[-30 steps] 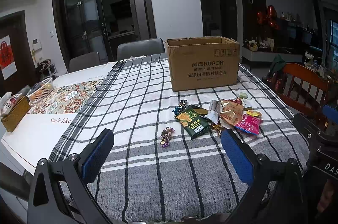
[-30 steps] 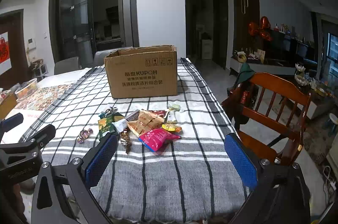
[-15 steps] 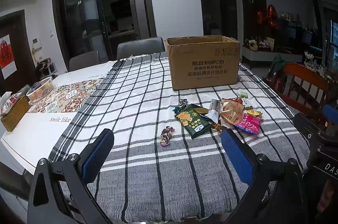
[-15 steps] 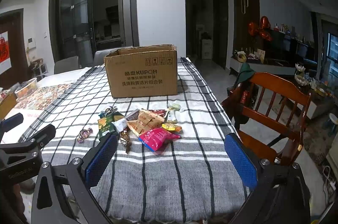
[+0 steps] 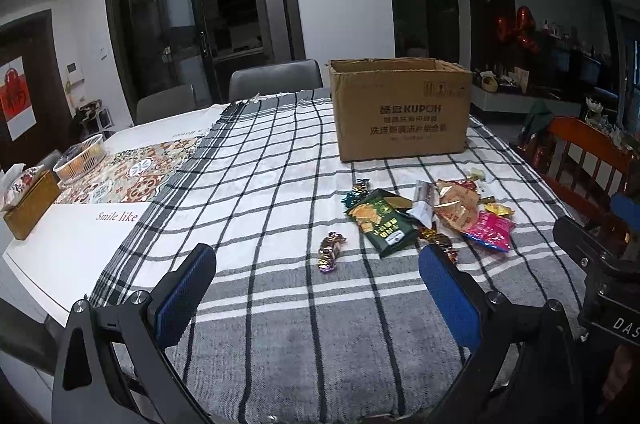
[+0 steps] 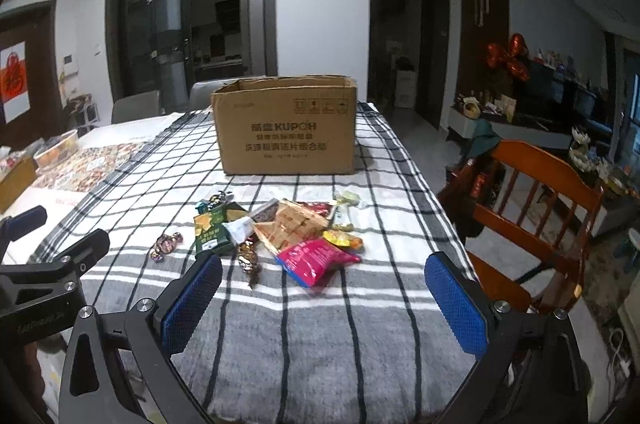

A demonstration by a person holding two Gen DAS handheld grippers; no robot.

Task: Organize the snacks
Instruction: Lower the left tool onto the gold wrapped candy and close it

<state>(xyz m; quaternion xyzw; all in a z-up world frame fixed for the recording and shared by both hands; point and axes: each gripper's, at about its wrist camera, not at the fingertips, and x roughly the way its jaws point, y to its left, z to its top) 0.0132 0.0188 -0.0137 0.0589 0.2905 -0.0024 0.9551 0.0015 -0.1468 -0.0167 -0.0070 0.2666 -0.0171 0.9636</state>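
An open cardboard box (image 5: 401, 111) (image 6: 285, 126) stands at the far end of the checked tablecloth (image 5: 260, 183). In front of it lies a heap of snacks: a green packet (image 5: 380, 222) (image 6: 212, 230), a tan packet (image 5: 456, 205) (image 6: 294, 224), a pink packet (image 5: 490, 230) (image 6: 316, 258) and loose wrapped candies, one apart at the left (image 5: 330, 251) (image 6: 165, 244). My left gripper (image 5: 316, 296) is open near the table's front edge, short of the snacks. My right gripper (image 6: 324, 300) is open too, just in front of the pink packet.
A red wooden chair (image 6: 532, 207) stands at the table's right side. On the left lie a patterned mat (image 5: 132, 173), a small basket (image 5: 80, 157) and a tissue box (image 5: 28, 199). Grey chairs (image 5: 276, 79) stand behind the table.
Both views have shifted very slightly closer to the snacks; nothing on the table has moved and both grippers stay open.
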